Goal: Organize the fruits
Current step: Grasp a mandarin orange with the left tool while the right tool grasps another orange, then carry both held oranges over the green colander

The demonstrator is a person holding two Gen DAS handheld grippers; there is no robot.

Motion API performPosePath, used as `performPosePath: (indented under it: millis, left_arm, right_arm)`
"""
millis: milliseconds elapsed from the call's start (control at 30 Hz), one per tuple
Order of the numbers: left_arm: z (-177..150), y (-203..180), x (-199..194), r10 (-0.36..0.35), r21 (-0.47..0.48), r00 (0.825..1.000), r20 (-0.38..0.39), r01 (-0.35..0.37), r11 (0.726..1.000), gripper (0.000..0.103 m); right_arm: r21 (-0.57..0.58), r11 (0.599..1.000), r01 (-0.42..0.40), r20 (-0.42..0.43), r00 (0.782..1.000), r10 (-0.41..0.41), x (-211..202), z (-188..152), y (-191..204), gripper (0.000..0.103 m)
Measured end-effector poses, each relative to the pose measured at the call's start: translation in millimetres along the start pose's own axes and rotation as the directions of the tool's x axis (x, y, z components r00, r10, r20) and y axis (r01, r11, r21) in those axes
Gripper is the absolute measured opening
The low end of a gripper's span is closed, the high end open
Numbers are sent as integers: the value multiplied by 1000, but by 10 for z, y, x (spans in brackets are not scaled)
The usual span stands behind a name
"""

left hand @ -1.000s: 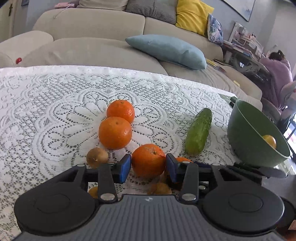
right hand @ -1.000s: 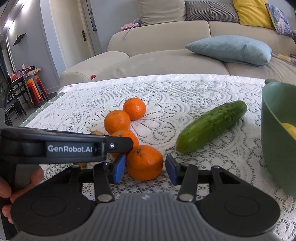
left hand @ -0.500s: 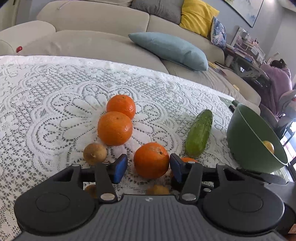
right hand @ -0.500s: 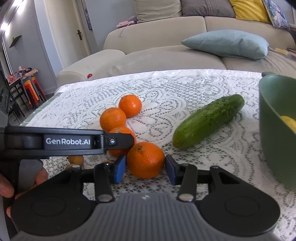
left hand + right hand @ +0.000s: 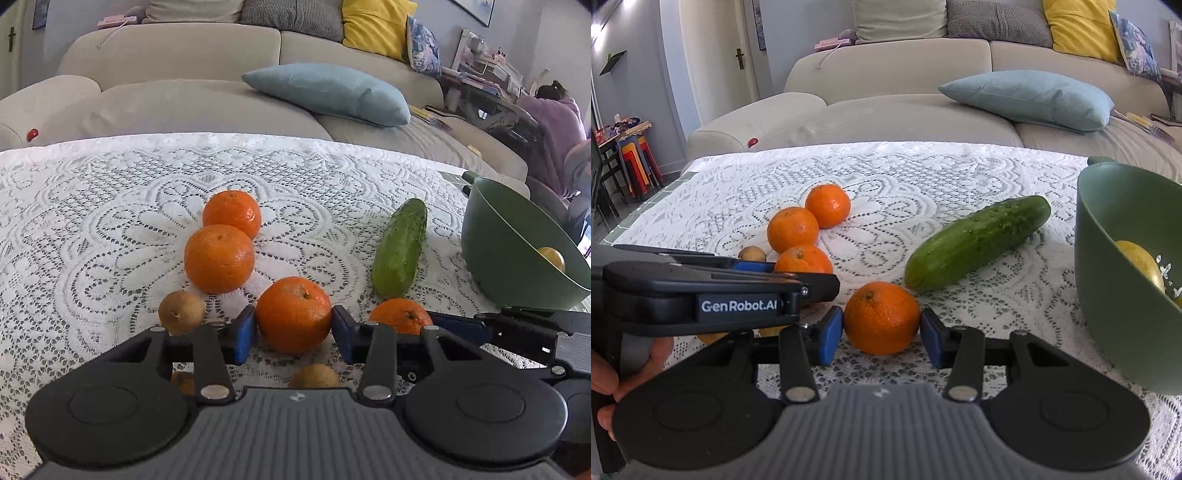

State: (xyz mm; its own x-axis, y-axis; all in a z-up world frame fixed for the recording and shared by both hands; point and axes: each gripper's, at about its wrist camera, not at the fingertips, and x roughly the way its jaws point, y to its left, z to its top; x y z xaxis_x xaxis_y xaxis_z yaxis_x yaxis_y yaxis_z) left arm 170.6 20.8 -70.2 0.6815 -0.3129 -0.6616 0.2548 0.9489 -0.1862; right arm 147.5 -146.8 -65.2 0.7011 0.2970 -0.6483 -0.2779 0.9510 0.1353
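Lace tablecloth [image 5: 92,206] covered the table before a beige sofa [image 5: 166,55]. Left gripper [image 5: 293,330], jaws just closing, pressed both pads on an orange [image 5: 293,314]. Right gripper [image 5: 881,330] clamped another orange [image 5: 881,317]. Cucumber [image 5: 979,243] lay beside a green bowl [image 5: 1115,236] holding yellow fruit [image 5: 1141,266].

Four oranges [image 5: 293,314] [image 5: 219,258] [image 5: 232,213] [image 5: 400,315] are lying on the lace-covered counter [image 5: 92,206], along with one cucumber [image 5: 399,248] and three small brownish fruits [image 5: 181,312] [image 5: 314,376] [image 5: 183,382], two of them showing only partly. One green bowl [image 5: 491,236] is sitting at the right edge, and at least one yellow fruit [image 5: 552,258] is showing inside it.
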Motion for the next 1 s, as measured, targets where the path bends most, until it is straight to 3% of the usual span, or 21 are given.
performPosePath:
  millis: [533,1000]
  left_arm:
    - [27,31,-201,-13,-18,1000,28,13,1000,49]
    - [132,-241,-429,-15,27,999,30,14,1000,49]
  right_arm:
    - [-36,999,21,20,1000,-21,-94,19,1,43]
    - [-123,991,50,54,998,-43,-410,178,-104,43]
